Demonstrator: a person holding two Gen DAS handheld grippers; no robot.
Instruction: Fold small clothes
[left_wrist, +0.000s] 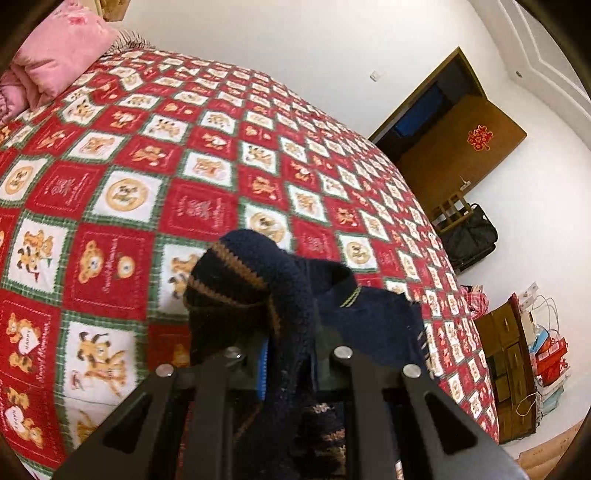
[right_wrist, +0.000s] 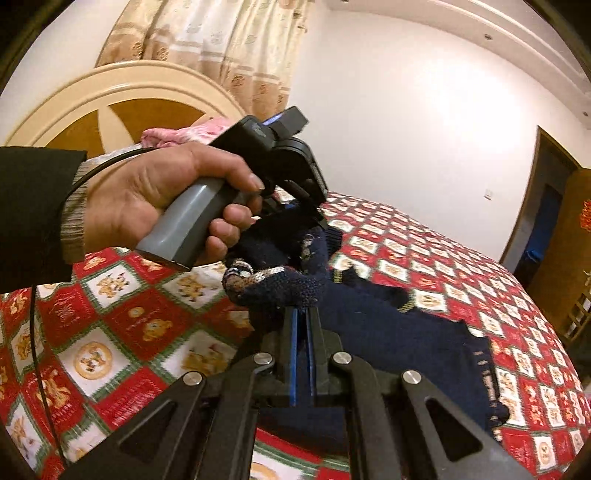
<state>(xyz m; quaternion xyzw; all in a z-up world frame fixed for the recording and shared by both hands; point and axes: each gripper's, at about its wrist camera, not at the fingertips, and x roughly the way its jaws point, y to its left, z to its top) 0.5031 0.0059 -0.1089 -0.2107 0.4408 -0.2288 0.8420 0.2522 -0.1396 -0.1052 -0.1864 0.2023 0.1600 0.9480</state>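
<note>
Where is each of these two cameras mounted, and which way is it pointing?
Left wrist view: sits on the left gripper, looking along its fingers across the quilted bed toward the door; only its own linkage shows.
Right wrist view: sits on the right gripper, facing the headboard; the person's left hand shows, holding the other gripper.
Shared: the navy sweater, which both grippers pinch, and the bed.
</note>
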